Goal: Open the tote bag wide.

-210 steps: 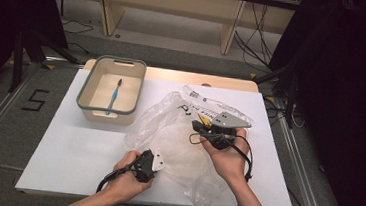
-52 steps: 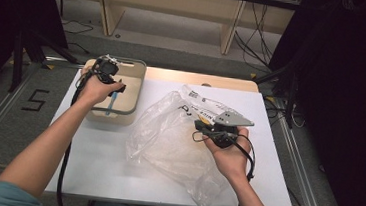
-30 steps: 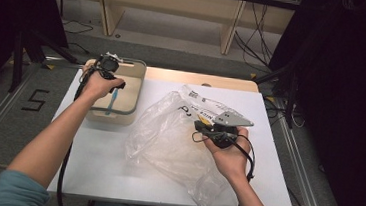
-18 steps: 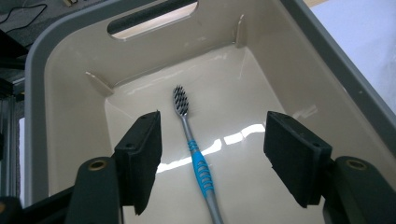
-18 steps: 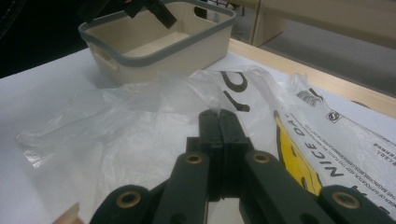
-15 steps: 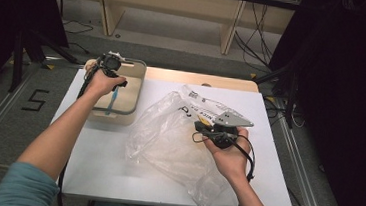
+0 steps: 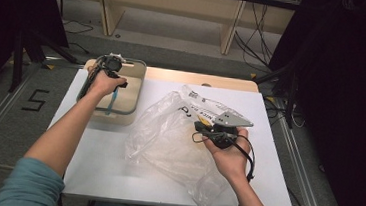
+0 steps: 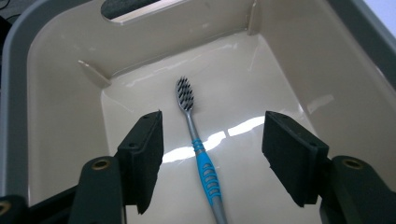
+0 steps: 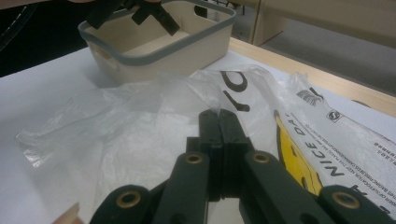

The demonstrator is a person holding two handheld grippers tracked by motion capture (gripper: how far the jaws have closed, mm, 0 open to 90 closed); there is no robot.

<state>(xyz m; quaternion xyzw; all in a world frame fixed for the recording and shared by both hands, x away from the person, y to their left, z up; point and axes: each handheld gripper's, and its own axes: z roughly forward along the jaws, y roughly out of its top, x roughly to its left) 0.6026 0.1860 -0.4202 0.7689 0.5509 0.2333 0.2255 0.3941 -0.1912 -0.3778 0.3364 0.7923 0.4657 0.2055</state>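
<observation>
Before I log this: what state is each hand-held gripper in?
Left hand-held gripper: open, over the blue-and-grey plastic toothbrush.
Right hand-held gripper: shut on the clear plastic bag.

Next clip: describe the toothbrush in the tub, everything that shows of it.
The toothbrush lies flat on the glossy floor of the beige tub, loose. It has a slim grey handle with a bright blue ribbed grip and a small head of dark bristles pointing toward the far wall. It looks like plastic, whole and clean. The left tongs hang above it, pads open on either side of the handle, not touching it.
</observation>
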